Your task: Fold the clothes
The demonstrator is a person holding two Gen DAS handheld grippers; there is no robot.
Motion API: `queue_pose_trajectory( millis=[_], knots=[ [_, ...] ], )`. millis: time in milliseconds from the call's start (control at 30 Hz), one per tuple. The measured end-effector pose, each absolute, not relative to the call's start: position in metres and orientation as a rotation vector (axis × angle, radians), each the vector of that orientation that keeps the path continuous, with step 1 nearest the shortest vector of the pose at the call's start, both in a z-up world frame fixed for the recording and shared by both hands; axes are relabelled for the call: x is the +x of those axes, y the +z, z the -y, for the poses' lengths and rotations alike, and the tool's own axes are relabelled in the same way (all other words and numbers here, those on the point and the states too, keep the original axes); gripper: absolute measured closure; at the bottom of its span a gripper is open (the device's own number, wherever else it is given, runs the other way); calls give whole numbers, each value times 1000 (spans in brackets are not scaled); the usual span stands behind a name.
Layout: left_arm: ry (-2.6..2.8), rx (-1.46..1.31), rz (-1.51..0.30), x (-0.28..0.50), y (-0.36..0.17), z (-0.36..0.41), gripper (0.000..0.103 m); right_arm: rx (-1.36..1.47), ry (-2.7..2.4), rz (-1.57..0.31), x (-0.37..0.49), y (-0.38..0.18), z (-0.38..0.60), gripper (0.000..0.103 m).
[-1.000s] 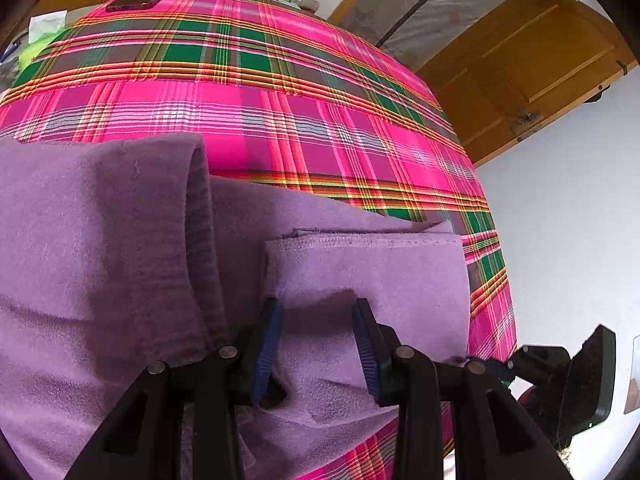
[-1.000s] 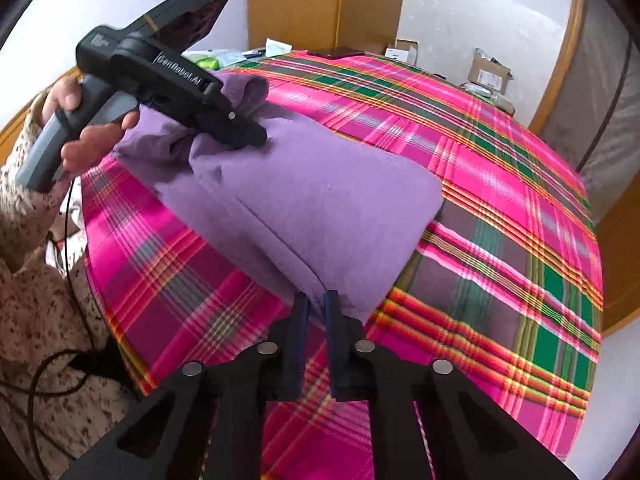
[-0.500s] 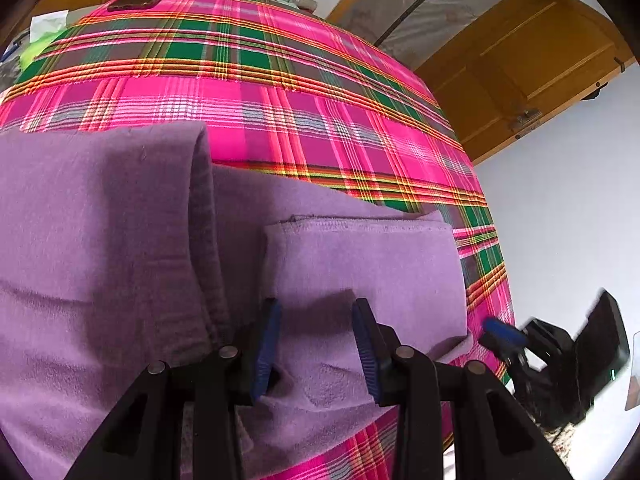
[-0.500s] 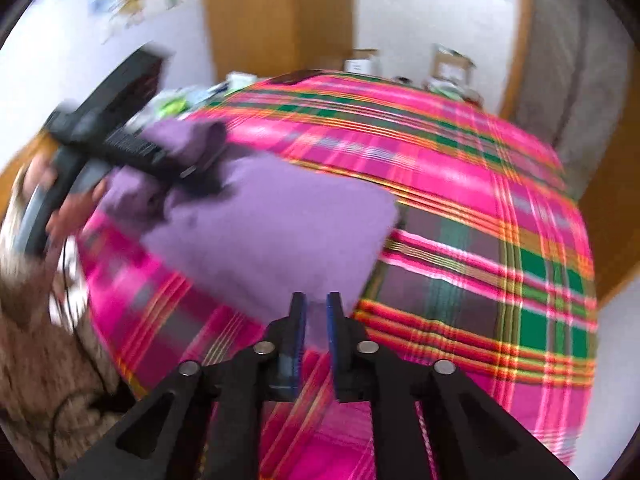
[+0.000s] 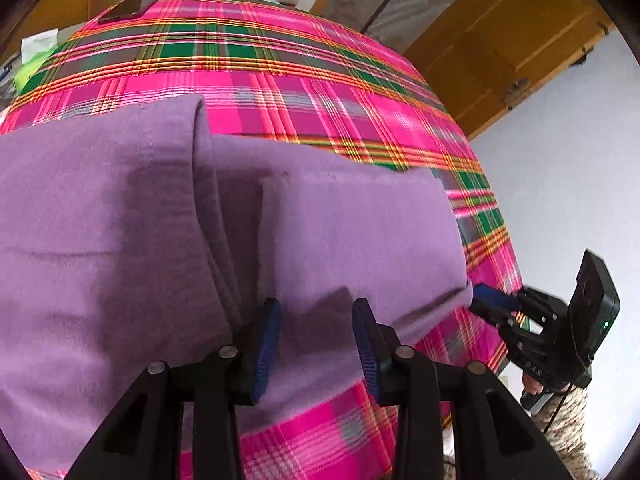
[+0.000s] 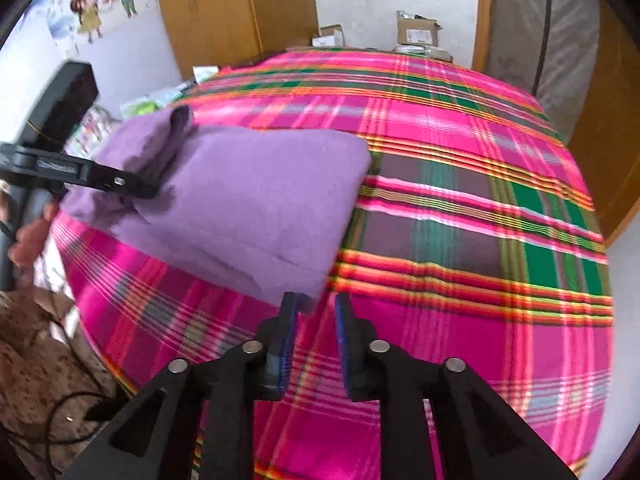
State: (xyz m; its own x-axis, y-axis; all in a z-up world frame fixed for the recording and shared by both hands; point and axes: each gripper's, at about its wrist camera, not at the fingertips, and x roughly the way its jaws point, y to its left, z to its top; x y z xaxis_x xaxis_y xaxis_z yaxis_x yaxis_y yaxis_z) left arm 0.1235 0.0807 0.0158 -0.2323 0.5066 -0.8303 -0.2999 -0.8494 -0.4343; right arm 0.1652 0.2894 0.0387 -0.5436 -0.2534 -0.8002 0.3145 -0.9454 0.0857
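The left tool has its fingers spread wide, straddling a raised ridge of the folded purple garment on the plaid bedspread. The right tool is parted slightly at the garment's near corner; blur hides whether it touches the cloth. The garment's left side is cut off.

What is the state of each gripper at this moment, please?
Left gripper: open, fingers resting over the folded purple garment, not clamped.
Right gripper: open, at the garment's near corner, holding nothing.
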Motion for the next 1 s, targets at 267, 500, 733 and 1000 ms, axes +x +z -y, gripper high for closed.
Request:
queue_pose_trajectory(
  millis=[267, 500, 733, 1000],
  knots=[
    [2097, -1488, 274, 141, 33, -62, 66, 1180, -2558, -99, 181, 59, -271, 82],
    [2141, -1398, 347, 159, 56, -19, 66, 1085, -2507, -56, 171, 69, -232, 79],
    [2282, -1414, 485, 161, 53, 46, 66, 1010, -2424, 2, 159, 71, -183, 78],
    [2414, -1442, 708, 163, 34, 123, 66, 917, -2332, -70, 155, 71, -105, 73]
  ],
)
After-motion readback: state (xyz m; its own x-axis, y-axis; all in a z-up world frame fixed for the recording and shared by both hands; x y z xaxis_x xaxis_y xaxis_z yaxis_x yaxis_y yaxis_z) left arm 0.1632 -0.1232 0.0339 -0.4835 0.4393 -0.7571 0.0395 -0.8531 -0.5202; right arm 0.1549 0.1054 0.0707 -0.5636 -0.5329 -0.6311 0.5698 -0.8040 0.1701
